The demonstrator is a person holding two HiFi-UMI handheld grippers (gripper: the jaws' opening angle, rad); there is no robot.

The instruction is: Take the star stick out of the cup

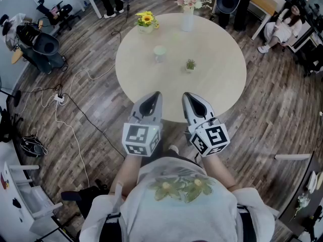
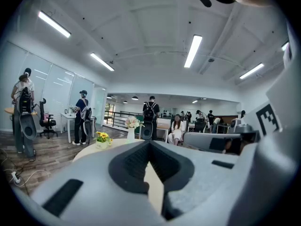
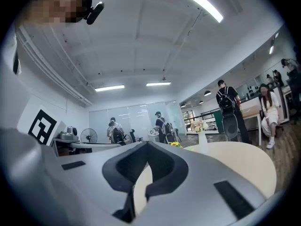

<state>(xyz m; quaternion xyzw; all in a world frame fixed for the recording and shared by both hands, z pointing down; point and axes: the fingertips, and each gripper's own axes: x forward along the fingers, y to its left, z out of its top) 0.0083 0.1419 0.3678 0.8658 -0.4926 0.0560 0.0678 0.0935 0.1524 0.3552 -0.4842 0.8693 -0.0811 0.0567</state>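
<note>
Jaws pressed together and empty, the left gripper [image 1: 155, 96] and right gripper [image 1: 187, 97] hover at the table's [image 1: 222, 79] edge. The cup [image 1: 160, 52] stands well beyond.
</note>
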